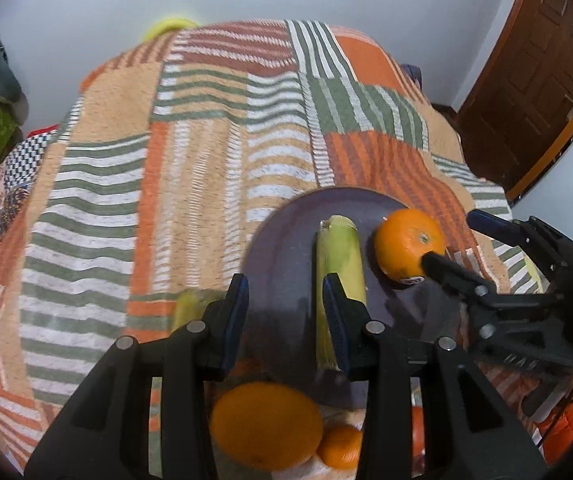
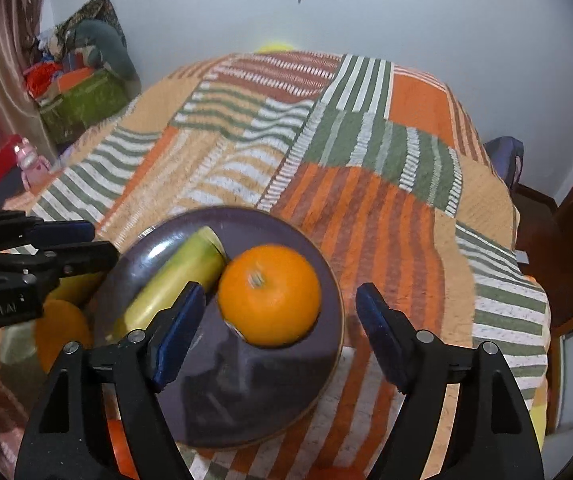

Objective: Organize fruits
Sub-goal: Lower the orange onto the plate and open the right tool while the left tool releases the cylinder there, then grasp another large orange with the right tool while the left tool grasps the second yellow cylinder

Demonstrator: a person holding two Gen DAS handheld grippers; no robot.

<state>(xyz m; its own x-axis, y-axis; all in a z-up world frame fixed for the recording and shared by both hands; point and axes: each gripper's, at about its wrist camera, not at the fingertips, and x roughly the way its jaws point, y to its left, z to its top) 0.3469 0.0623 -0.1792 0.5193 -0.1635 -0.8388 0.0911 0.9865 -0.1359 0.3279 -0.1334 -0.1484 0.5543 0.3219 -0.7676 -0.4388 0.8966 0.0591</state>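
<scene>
Nearest the left tongs (image 1: 286,316), which stand apart with nothing gripped, two blurred oranges (image 1: 266,426) lie half hidden beside the purple plate (image 2: 166,248) holding the green-yellow fruit (image 2: 178,276) and orange (image 2: 270,296), the right tongs (image 2: 280,334) spread wide behind it.

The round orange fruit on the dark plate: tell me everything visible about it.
The round orange fruit has a smooth, glossy peel and a small greenish stem scar facing up. A sticker shows low on its side in the left wrist view. It sits on the dark purple round plate, touching or nearly touching the end of the pale green-yellow cylindrical fruit. The right gripper stands open around it, pads clear of the peel.
</scene>
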